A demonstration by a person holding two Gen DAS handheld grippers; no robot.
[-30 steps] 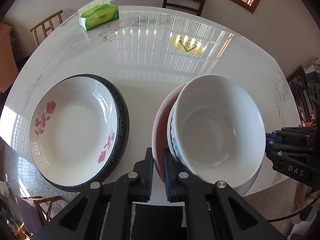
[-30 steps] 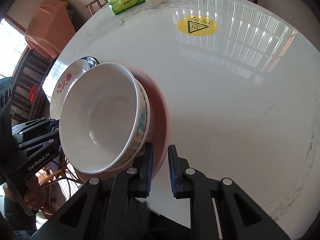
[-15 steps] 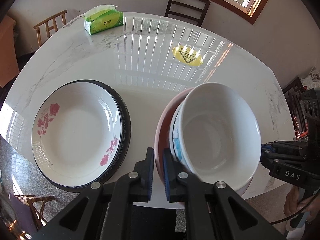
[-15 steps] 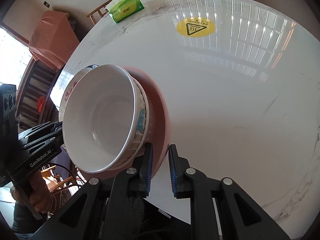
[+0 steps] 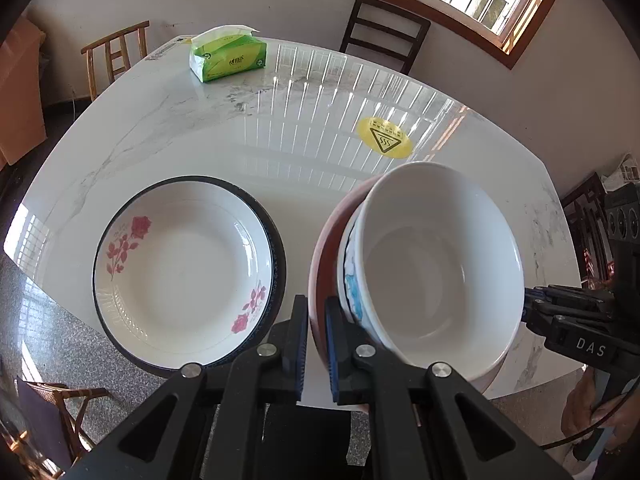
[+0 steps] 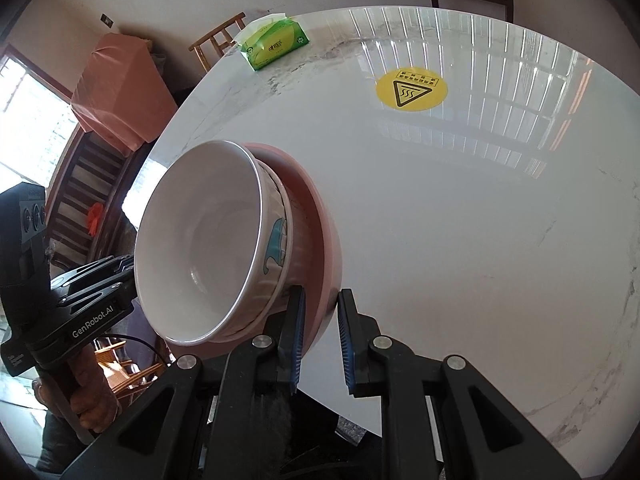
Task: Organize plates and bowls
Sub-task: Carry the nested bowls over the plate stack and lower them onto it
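Left wrist view: my left gripper (image 5: pixel 317 340) pinches the rim of the pink round plate (image 5: pixel 320 264), which carries the stacked white ceramic bowls (image 5: pixel 436 272); left of it lies the rose-patterned white plate (image 5: pixel 184 264) on a dark-rimmed plate (image 5: pixel 276 240), on the white marble table (image 5: pixel 312 140).

Right wrist view: my right gripper (image 6: pixel 320 338) clamps that pink plate's (image 6: pixel 326 248) opposite rim; the bowls (image 6: pixel 208 240) sit tilted on it, over the table edge (image 6: pixel 460 200).

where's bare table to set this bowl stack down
Bare marble runs from the yellow sticker to the right edge, and between the tissue pack and the plates. The near left is crowded: the plates sit close beside the bowl stack, held by both claws.
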